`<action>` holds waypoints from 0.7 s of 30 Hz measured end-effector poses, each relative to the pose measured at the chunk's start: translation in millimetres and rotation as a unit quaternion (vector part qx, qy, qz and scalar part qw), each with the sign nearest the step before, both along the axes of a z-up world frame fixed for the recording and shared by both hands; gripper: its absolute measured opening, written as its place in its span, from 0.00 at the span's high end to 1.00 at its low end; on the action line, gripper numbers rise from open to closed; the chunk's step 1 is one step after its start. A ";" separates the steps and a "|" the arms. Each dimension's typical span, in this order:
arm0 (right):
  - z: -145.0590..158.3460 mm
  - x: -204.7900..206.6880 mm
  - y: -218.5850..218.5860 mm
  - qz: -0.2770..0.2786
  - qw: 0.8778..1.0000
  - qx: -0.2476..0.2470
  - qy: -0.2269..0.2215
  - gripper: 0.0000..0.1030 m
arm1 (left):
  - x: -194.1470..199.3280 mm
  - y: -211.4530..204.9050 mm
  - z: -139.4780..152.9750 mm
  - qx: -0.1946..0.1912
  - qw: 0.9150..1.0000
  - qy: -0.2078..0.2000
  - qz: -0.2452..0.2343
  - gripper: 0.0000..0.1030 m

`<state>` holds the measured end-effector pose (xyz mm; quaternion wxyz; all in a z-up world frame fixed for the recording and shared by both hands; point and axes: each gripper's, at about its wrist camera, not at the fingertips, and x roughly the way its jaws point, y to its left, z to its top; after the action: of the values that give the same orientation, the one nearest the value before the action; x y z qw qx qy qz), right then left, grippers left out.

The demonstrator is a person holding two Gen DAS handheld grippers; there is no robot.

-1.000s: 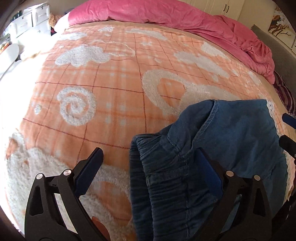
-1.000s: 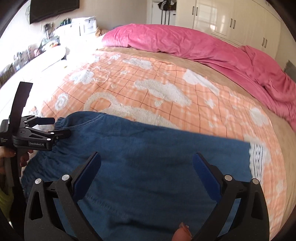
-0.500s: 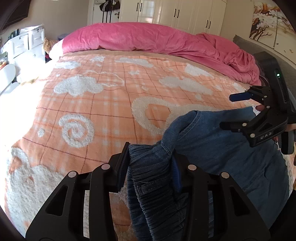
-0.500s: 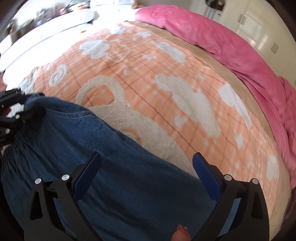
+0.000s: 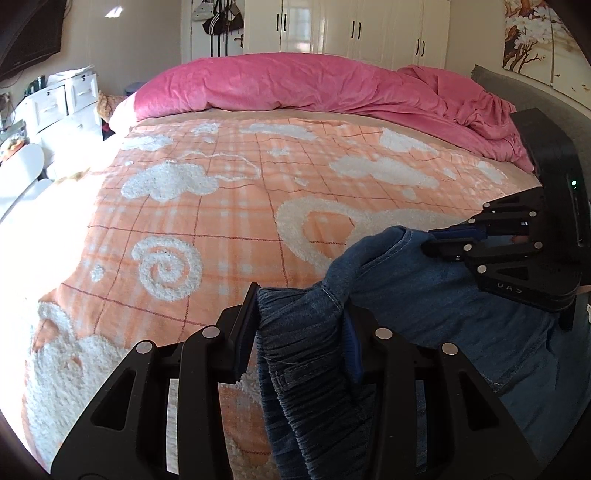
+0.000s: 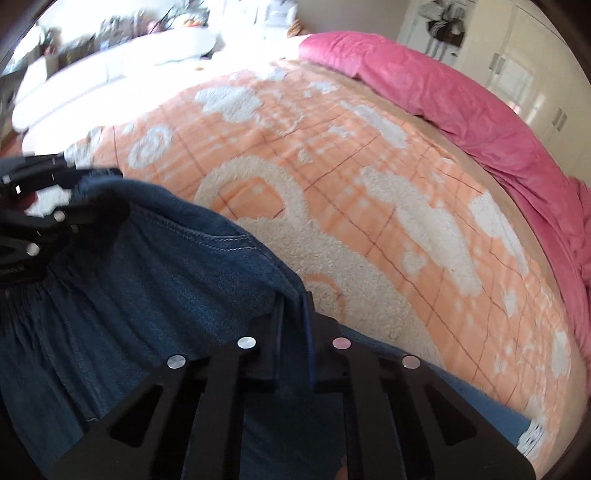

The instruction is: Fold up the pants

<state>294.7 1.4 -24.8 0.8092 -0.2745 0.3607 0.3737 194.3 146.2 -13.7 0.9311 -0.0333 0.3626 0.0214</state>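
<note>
Blue denim pants (image 5: 424, 288) lie on the near right of the bed, their gathered elastic waistband lifted. My left gripper (image 5: 301, 306) is shut on that bunched waistband. In the left wrist view my right gripper (image 5: 432, 238) comes in from the right and pinches the raised denim edge. In the right wrist view the right gripper (image 6: 293, 299) is shut on the pants' (image 6: 147, 277) folded upper edge, with the left gripper (image 6: 122, 192) holding the waistband corner at the far left. A white lace hem (image 6: 532, 439) shows at the lower right.
An orange checked blanket (image 5: 221, 206) with white fluffy clouds covers the bed. A pink duvet (image 5: 332, 85) is heaped along the far side. White drawers (image 5: 62, 103) stand at the left, wardrobes (image 5: 351, 29) behind, and a grey headboard (image 5: 517, 92) at the right.
My left gripper closed on the waistband and lifted it. My right gripper moved to the pants' upper edge, rolled, and went from wide open to shut on the denim.
</note>
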 end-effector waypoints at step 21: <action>68.5 -152.0 -91.0 -0.025 0.984 0.166 -0.058 0.94 | -88.9 -37.3 43.8 0.085 0.990 -0.095 -0.064 0.67</action>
<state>142.8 -89.6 43.7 0.8721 -0.1493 0.2526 0.3916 105.4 108.9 30.0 0.9602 0.0677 0.2709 -0.0104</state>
